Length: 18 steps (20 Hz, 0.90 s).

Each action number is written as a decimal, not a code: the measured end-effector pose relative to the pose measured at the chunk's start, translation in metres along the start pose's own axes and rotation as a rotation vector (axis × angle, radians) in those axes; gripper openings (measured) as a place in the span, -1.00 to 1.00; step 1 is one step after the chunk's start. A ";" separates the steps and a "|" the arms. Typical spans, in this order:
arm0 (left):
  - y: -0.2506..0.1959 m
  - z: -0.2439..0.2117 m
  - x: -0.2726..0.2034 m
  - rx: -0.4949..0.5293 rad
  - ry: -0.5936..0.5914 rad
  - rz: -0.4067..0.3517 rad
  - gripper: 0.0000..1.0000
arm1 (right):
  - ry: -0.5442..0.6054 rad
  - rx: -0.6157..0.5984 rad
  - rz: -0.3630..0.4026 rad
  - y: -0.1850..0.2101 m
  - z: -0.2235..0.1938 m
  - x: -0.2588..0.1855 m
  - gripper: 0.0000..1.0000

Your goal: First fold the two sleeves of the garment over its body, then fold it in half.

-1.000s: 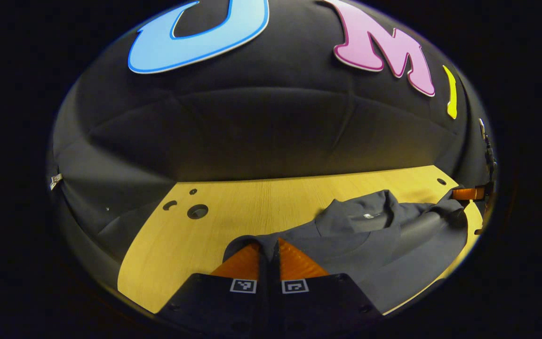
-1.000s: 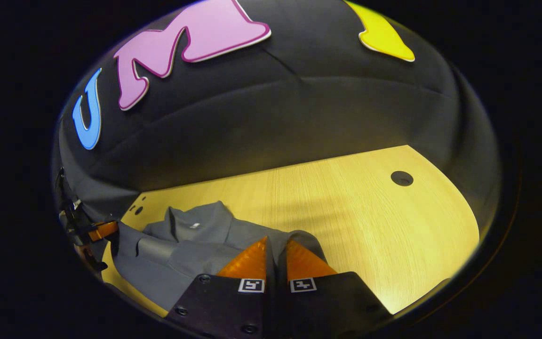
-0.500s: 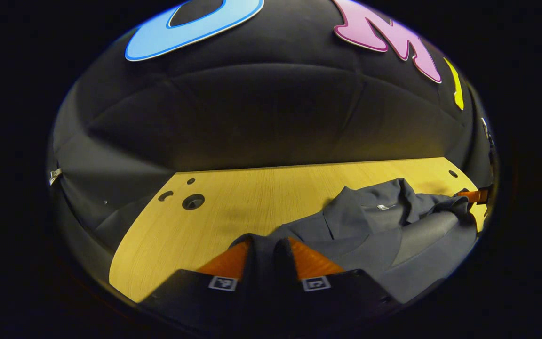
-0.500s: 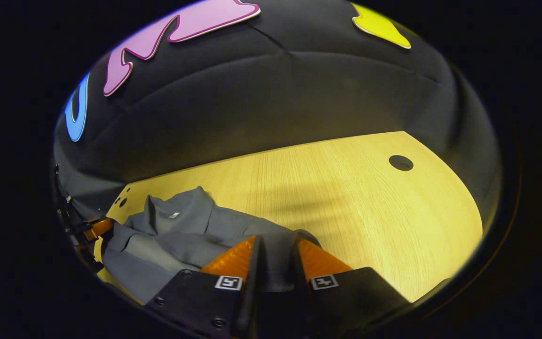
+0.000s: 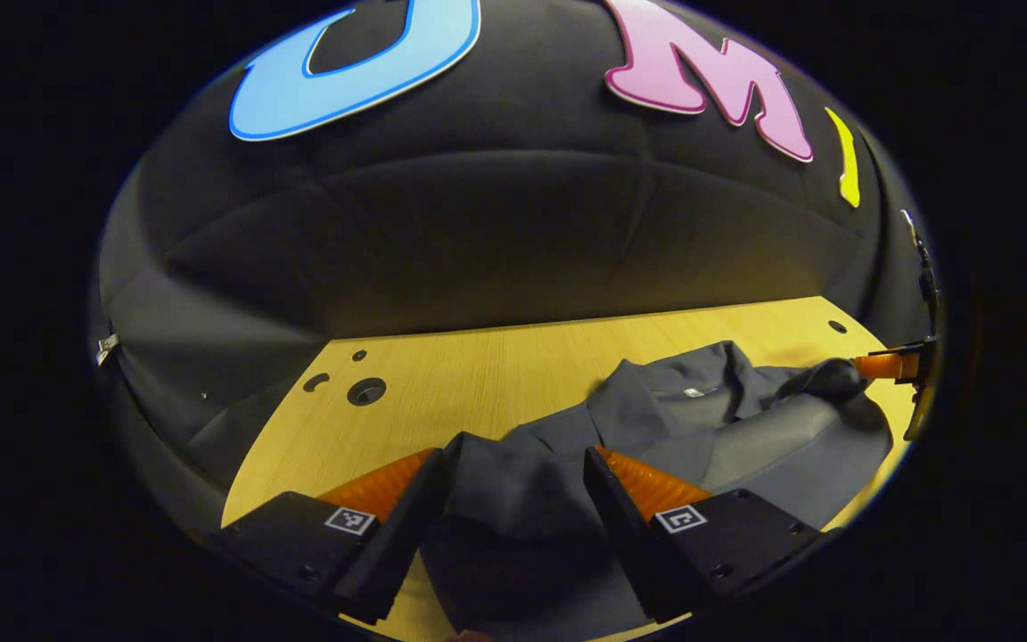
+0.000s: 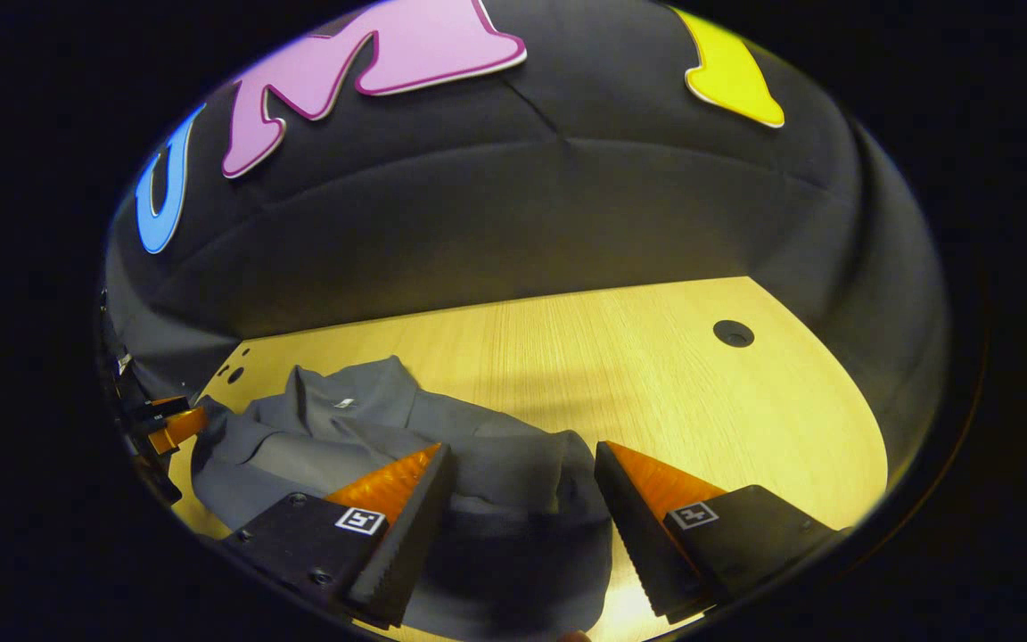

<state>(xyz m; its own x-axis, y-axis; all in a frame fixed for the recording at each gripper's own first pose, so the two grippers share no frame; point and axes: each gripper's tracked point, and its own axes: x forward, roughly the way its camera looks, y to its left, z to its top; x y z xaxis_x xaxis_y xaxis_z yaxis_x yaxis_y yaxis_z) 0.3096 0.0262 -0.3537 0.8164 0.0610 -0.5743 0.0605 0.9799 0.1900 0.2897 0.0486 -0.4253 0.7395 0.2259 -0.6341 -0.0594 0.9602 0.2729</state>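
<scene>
Left gripper view: left tool (image 5: pixel 513 473) spread wide over garment (image 5: pixel 701 428).

A staged recording booth rather than a lived-in room. A black padded cloth wall (image 5: pixel 496 241), stitched into panels, curves behind the work area and closes it off on every side seen in both views. In front of it lies a pale wood-grain surface (image 6: pixel 656 374) with round cable holes (image 5: pixel 366 391) cut through it, of the kind found on an office desk; another such hole (image 6: pixel 734 333) shows in the right gripper view. Lighting is dim and warm, falling mainly on the wood. A small metal clip (image 5: pixel 105 346) pins the cloth at the left gripper view's edge.
</scene>
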 end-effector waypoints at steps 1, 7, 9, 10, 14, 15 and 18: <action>-0.001 0.004 -0.010 -0.006 -0.005 -0.003 0.96 | -0.007 0.001 0.004 0.002 0.002 -0.010 0.97; -0.011 0.035 -0.080 -0.031 -0.094 -0.036 0.96 | -0.054 0.029 0.015 0.024 0.008 -0.076 0.98; -0.014 0.043 -0.104 -0.031 -0.120 -0.047 0.96 | -0.064 0.027 0.022 0.031 0.008 -0.098 0.97; -0.015 0.044 -0.116 -0.029 -0.129 -0.052 0.96 | -0.070 0.027 0.028 0.034 0.009 -0.109 0.97; -0.018 0.044 -0.159 -0.043 -0.157 -0.071 0.96 | -0.105 0.024 0.036 0.042 0.014 -0.153 0.97; -0.018 0.043 -0.169 -0.042 -0.158 -0.075 0.95 | -0.111 0.024 0.043 0.045 0.013 -0.163 0.97; -0.019 0.037 -0.195 -0.043 -0.156 -0.088 0.96 | -0.126 0.012 0.063 0.051 0.008 -0.192 0.97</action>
<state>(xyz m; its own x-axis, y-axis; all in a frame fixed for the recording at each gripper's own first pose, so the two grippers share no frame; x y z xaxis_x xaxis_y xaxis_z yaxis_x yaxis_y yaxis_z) 0.1706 -0.0110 -0.2157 0.8882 -0.0520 -0.4564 0.1135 0.9876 0.1084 0.1507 0.0528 -0.2839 0.8127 0.2626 -0.5202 -0.1009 0.9426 0.3183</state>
